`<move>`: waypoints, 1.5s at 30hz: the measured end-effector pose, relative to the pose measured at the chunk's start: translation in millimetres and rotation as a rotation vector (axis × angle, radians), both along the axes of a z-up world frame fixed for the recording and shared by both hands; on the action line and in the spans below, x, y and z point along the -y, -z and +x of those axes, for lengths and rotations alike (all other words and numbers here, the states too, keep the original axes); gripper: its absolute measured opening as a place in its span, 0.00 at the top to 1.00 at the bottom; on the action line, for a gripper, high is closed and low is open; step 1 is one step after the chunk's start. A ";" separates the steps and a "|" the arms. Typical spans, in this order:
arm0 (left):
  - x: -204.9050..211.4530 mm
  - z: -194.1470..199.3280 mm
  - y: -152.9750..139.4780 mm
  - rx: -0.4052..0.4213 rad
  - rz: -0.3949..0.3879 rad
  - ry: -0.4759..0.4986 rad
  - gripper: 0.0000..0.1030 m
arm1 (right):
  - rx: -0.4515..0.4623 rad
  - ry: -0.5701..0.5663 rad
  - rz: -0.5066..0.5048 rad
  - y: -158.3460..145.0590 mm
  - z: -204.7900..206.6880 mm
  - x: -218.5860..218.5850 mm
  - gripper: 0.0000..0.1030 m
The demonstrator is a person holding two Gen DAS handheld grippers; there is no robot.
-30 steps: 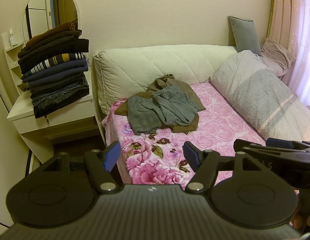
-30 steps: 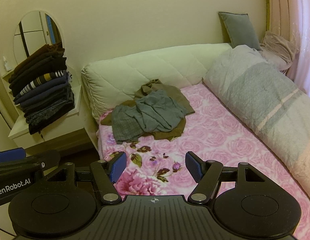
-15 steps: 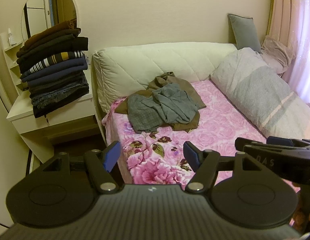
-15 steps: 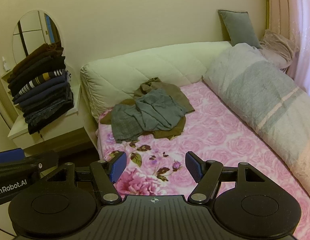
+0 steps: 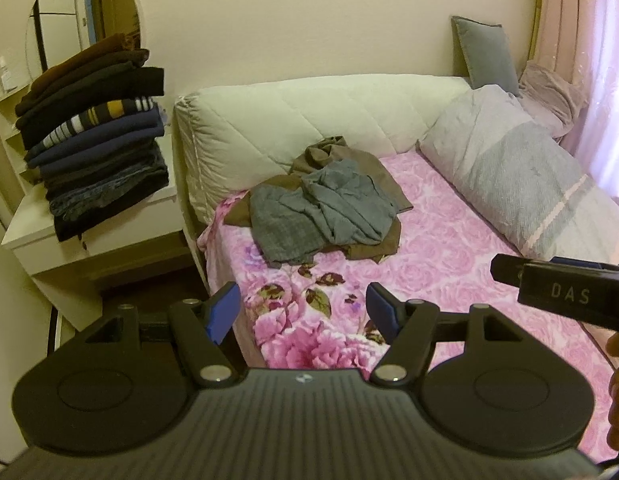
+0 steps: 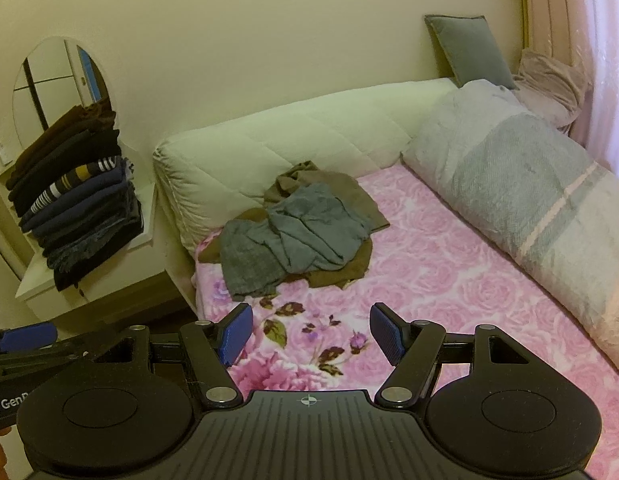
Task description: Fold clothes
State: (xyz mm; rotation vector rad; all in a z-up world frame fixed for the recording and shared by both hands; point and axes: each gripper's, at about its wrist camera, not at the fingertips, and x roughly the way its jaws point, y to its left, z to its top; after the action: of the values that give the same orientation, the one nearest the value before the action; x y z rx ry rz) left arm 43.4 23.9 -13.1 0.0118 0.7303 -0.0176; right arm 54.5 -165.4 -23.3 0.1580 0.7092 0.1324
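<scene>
A crumpled grey garment (image 5: 321, 212) (image 6: 293, 236) lies on top of a brown garment (image 5: 373, 168) (image 6: 333, 184), heaped at the head end of the pink floral bed (image 5: 449, 264) (image 6: 437, 272). My left gripper (image 5: 303, 312) is open and empty, held above the bed's near corner, well short of the heap. My right gripper (image 6: 311, 334) is open and empty over the floral sheet, also short of the heap. Each gripper shows at the edge of the other's view.
A tall stack of folded dark clothes (image 5: 93, 136) (image 6: 73, 196) sits on a white side table (image 5: 89, 236) left of the bed. A cream padded headboard (image 5: 309, 116), a grey rolled duvet (image 5: 521, 176) (image 6: 525, 192), a grey pillow (image 5: 485, 56) and pink curtains (image 5: 589, 60) border the bed.
Both grippers drifted slightly closer to the bed; the view shifted a little. The clothes have not moved and both stay open.
</scene>
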 end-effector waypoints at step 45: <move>-57.4 339.7 79.7 -0.101 -0.035 0.179 0.44 | -0.075 0.124 0.076 78.7 279.7 -21.7 0.34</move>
State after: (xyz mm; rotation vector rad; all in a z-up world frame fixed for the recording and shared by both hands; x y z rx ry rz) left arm 383.2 81.4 -92.8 0.0433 0.8284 -0.2030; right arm 334.2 -143.7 -102.0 0.2798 0.7671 0.0350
